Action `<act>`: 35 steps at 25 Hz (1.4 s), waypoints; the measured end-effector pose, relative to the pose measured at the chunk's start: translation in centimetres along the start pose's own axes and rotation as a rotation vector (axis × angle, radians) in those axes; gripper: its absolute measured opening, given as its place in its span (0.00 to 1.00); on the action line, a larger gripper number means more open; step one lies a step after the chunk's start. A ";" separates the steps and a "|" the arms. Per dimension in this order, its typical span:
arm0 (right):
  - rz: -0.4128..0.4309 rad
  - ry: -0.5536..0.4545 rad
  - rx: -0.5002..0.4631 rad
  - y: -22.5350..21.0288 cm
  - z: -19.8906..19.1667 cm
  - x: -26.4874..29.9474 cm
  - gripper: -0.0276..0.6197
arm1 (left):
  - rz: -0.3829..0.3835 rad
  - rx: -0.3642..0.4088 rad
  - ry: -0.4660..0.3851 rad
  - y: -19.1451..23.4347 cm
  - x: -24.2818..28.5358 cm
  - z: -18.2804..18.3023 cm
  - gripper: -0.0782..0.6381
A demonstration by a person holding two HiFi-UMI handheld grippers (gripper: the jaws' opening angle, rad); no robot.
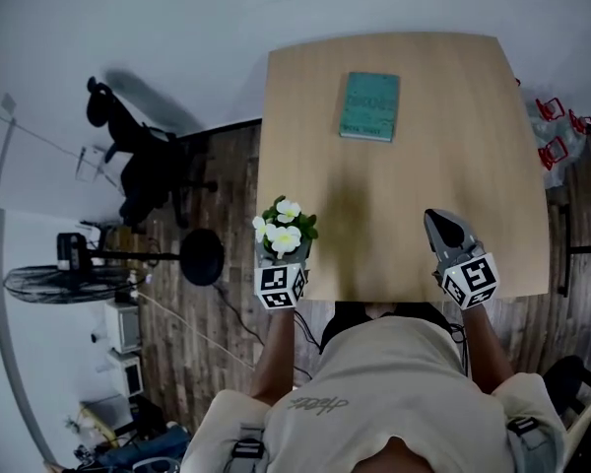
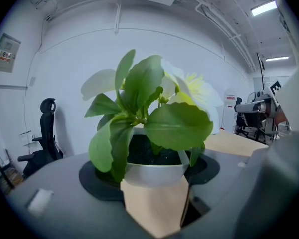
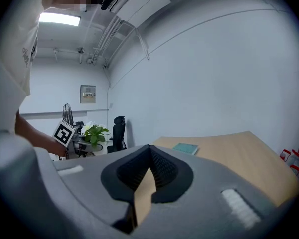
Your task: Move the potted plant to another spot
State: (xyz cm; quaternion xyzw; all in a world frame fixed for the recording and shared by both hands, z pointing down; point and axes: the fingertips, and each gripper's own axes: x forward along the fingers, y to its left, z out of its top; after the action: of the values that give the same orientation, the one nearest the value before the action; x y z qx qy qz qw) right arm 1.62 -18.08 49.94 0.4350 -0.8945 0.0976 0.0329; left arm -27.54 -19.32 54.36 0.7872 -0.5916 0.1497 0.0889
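Jaws of the left gripper (image 1: 283, 262) were spread wide, clamped on the potted plant (image 1: 286, 227) by the table (image 1: 453, 116)'s lower-left corner. The right gripper (image 1: 439, 223) sat pinched together, empty. Best bet was keeping the pot upright and carrying it slow.

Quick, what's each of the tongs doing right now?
Left tongs: closed on the plant, at its pot.
Right tongs: closed, empty.
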 end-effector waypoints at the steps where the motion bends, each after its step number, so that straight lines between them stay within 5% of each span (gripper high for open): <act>1: 0.001 -0.005 -0.002 -0.7 0.1 -0.5 0.05 | 0.005 -0.003 -0.004 -0.8 0.0 0.1 0.61; 15: -0.019 -0.003 0.050 -5.5 -0.8 -6.3 0.05 | -0.030 0.006 0.007 -9.4 -0.4 1.6 0.61; 35: -0.223 0.047 -0.007 -4.6 -0.4 -7.7 0.05 | -0.242 0.028 -0.019 -10.2 4.0 0.8 0.61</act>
State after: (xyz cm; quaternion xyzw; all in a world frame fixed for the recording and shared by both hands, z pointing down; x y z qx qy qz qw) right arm 9.94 -14.84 49.90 0.5293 -0.8399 0.1004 0.0659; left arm -16.69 -20.26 55.36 0.8553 -0.4910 0.1390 0.0896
